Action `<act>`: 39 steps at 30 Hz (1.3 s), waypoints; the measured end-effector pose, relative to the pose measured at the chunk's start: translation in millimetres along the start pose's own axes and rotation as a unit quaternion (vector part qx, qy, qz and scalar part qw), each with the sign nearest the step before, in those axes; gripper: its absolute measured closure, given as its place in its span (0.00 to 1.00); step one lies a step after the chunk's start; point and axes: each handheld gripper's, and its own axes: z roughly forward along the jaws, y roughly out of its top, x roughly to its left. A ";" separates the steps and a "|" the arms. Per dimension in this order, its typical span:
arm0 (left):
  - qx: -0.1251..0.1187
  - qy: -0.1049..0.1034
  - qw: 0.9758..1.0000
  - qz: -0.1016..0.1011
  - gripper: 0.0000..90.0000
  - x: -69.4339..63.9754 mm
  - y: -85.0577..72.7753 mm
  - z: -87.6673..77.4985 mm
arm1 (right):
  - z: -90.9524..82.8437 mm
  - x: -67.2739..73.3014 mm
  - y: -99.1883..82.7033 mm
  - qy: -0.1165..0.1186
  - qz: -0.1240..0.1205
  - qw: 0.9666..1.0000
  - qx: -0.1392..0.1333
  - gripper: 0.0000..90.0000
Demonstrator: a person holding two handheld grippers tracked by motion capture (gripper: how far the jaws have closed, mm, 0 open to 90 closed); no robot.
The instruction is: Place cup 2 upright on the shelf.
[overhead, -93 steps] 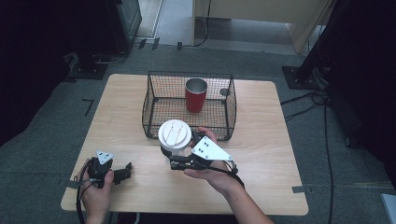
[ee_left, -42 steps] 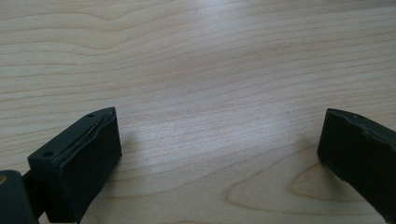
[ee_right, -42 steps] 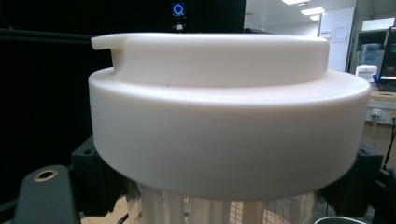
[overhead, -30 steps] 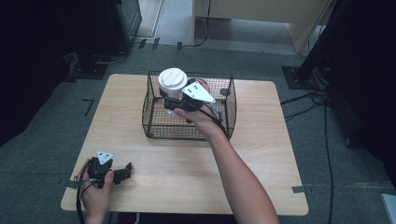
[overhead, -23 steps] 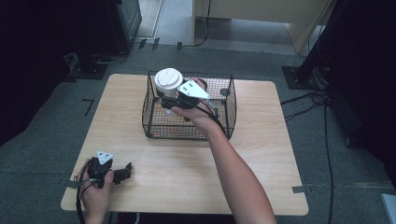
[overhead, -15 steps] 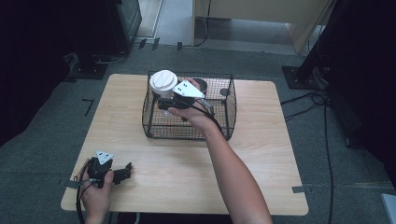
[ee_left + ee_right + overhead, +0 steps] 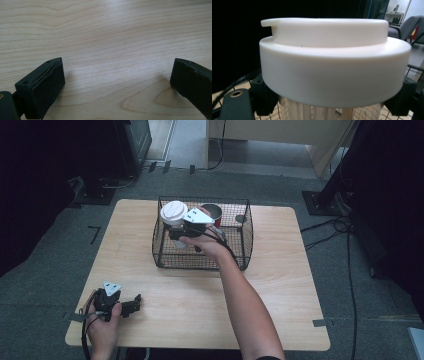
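Observation:
A cup with a white lid [image 7: 173, 213] hangs upright over the left part of the black wire basket [image 7: 235, 262], partly below its rim. My right gripper [image 7: 176, 233] is shut on the cup just under the lid [image 7: 334, 62]; its black jaws press the body from both sides. A red cup [image 7: 213, 212] stands inside the basket at the back. My left gripper [image 7: 136, 303] rests on the table near the front left corner, its jaws wide apart over bare wood [image 7: 117, 75] with nothing between them.
The light wooden table [image 7: 280, 315] has free surface in front of and to both sides of the basket. Dark cabinets stand beyond the far left edge; cables and a stand base lie on the grey floor to the right.
My right gripper has carried the white-lidded cup leftward and down, from above the basket's rim into its left part. The left gripper has stayed put.

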 end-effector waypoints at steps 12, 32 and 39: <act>0.000 0.000 1.000 0.000 0.00 -0.1 0.0 0.0 | 1.1 -2.6 -14.1 0.024 -0.010 0.999 0.043 0.18; 0.000 0.000 1.000 0.001 0.00 -0.1 0.0 0.1 | -15.0 -10.4 -6.5 0.038 -0.019 0.998 0.052 0.03; 0.000 0.000 1.000 0.001 0.00 -0.1 0.0 0.1 | -23.5 -11.9 1.5 0.047 -0.030 0.997 0.046 0.00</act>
